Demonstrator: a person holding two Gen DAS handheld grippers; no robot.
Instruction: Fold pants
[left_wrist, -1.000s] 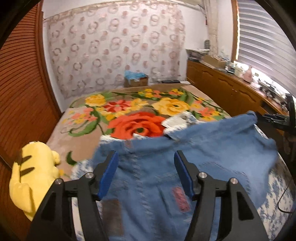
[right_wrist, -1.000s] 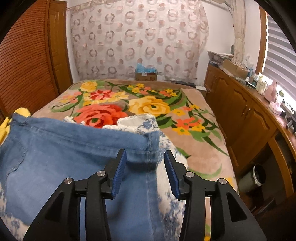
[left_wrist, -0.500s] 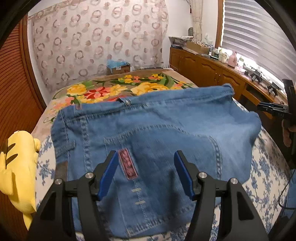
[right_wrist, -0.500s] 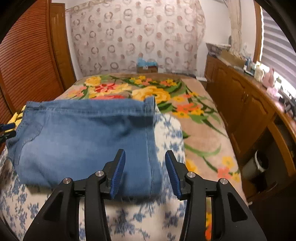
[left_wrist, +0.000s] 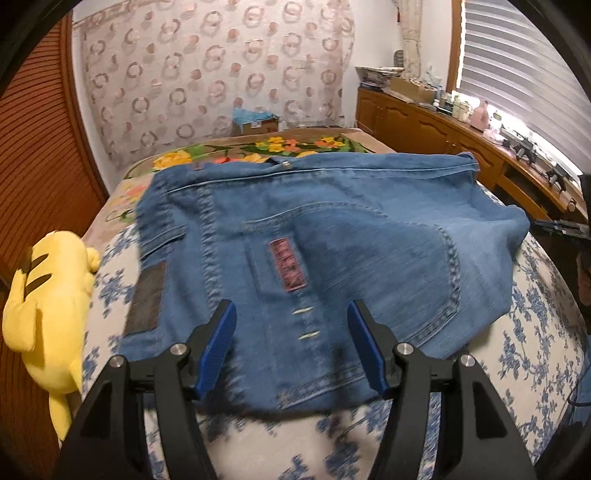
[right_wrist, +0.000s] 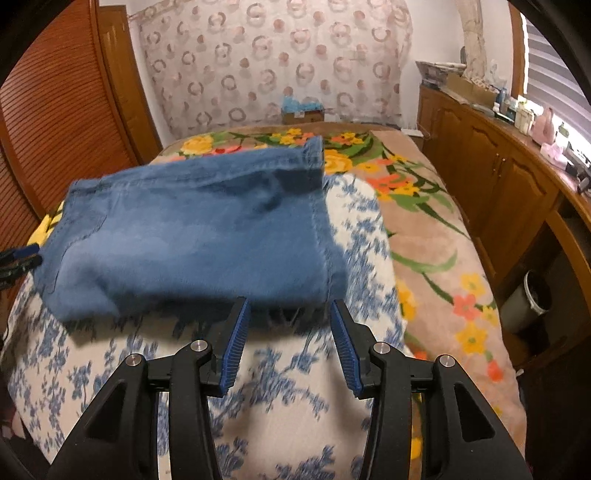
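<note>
**Pants laid down folded; both grippers clear**

Since the earlier frame the pants (left_wrist: 332, 258) have dropped flat onto the bed (right_wrist: 288, 417), near its front edge. Left gripper (left_wrist: 291, 347) and right gripper (right_wrist: 288, 343) stand part-open, holding nothing. Folding looks nearly complete; possibly one fold or tidying remains.

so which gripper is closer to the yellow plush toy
Left. The left gripper hangs over the jeans' left part, with the yellow plush toy just beside it. The right gripper is off the jeans' opposite end.
</note>
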